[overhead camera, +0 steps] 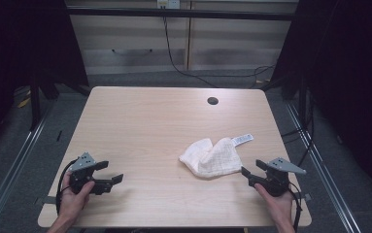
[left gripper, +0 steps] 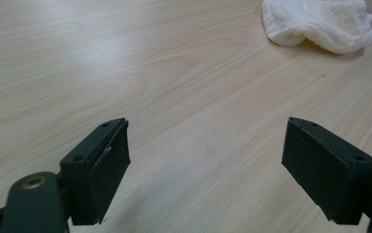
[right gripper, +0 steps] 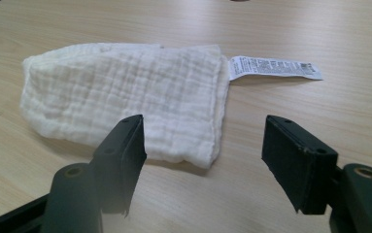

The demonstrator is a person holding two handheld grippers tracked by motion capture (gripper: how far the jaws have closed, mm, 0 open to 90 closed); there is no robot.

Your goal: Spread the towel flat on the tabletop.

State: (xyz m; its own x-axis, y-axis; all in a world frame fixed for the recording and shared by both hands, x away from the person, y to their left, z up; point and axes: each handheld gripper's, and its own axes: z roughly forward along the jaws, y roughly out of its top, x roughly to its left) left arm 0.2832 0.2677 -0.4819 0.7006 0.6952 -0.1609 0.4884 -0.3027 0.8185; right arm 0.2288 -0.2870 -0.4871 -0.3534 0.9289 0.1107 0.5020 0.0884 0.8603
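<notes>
1. On the table point(overhead camera: 149, 126), a pale wood top, a white cloth point(overhead camera: 211, 157) is seen lying crumpled toward the right half, nearer the front edge than the back.
2. Its surface is woven in a fine waffle-like grid, and it's folded over on itself into a rough pouch shape.
3. A white printed tag point(overhead camera: 242, 140) is attached at the cloth's far right corner and is laid flat on the wood.
4. Near the back edge a small dark round hole point(overhead camera: 212, 101) is set into the tabletop.
5. The left gripper point(overhead camera: 111, 172) is held by the left hand point(overhead camera: 74, 194) at the front left of the table, well apart from the cloth. Its jaws are spread wide with bare wood between them, nothing pinched.
6. From the left gripper view, the cloth is seen far off at the top right corner.
7. The right gripper point(overhead camera: 252, 171) is held by the right hand point(overhead camera: 278, 201) at the front right, pointed at the cloth, just beside its right edge.
8. Its jaws are spread too. In the right gripper view the cloth's near corner is framed between them, but no contact with either jaw can be made out.
</notes>
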